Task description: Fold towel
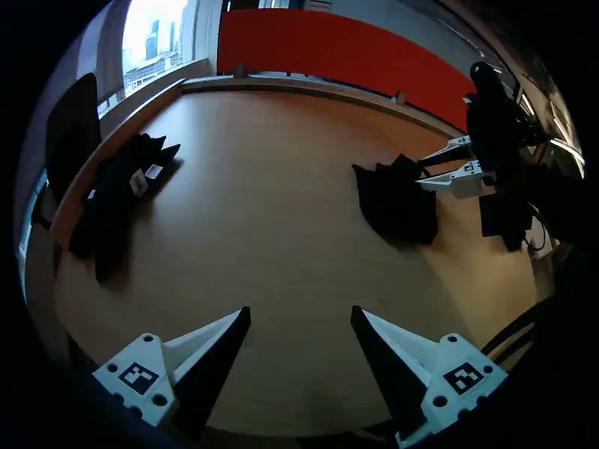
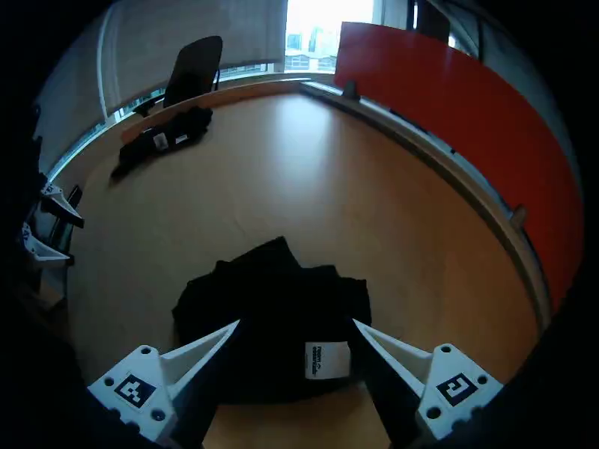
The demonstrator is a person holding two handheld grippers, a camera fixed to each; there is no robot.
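Towel count is two on one tabletop (image 1: 284, 187): the near towel (image 2: 269, 314) lies crumpled between the spread fingers of the right tool (image 2: 296, 323), the far towel (image 1: 120, 187) sits by the window edge, and the left tool (image 1: 299, 310) hangs spread over bare wood.

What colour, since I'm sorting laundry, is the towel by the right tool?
Black towel with a white label; best in the right gripper view.

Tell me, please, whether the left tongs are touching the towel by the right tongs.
Apart. In the left gripper view, the open left tongs hang over bare table, well short of the towel.
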